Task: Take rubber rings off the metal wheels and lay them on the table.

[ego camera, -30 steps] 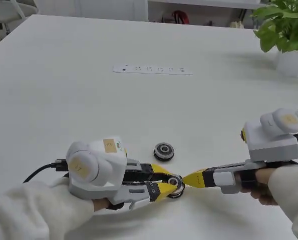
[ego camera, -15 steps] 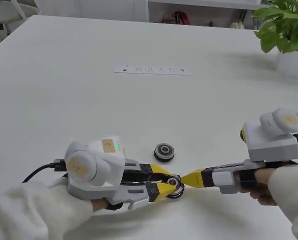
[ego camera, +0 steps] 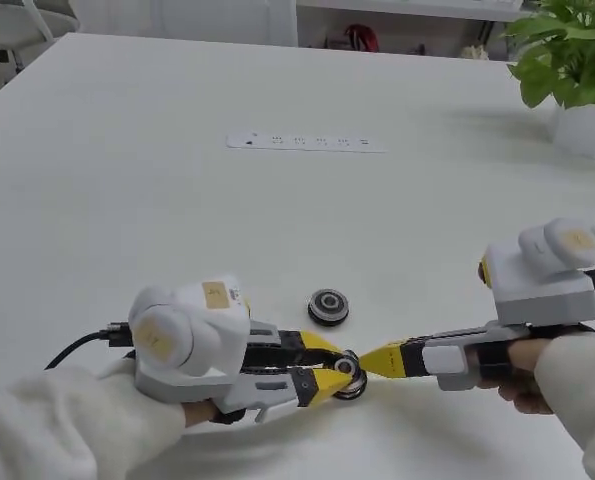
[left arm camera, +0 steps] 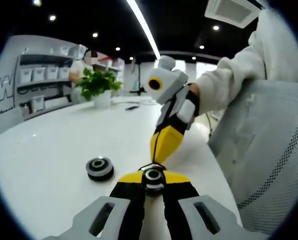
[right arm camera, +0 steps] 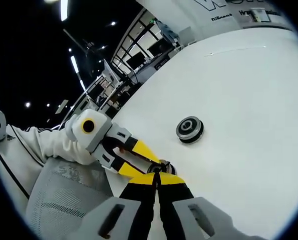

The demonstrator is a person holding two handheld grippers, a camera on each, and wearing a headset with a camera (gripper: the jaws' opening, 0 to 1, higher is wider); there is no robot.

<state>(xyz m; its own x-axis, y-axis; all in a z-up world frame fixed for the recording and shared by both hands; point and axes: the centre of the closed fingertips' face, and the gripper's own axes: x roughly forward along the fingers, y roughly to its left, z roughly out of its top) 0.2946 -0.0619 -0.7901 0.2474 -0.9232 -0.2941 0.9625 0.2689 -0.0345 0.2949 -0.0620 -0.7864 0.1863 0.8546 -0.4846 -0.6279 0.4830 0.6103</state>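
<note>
Not much has changed in the last second. Your two grippers have stayed tip to tip low on the white worktop, and the metal wheel between them has only slid a tiny bit toward you. The rubber ring is still on that wheel, so the pull has not done its job yet. No ring lies loose on the worktop that I can see.

Your left gripper is clenched on the wheel. Its two yellow jaws are open just as wide as the wheel and press on it from both sides, holding it down near the worktop.

Your right gripper comes in from the other side. Its jaws are squeezed almost flat together, with just a thin line between them. The tips touch the edge of the wheel, and from the left gripper view it looks like they pinch a bit of the black ring there — it is small, so this is my best guess.

A second wheel sits by itself on the worktop, just behind the one you are holding. Its dark ring looks like it is still on as well — so I think both rings still have to come off.
</note>
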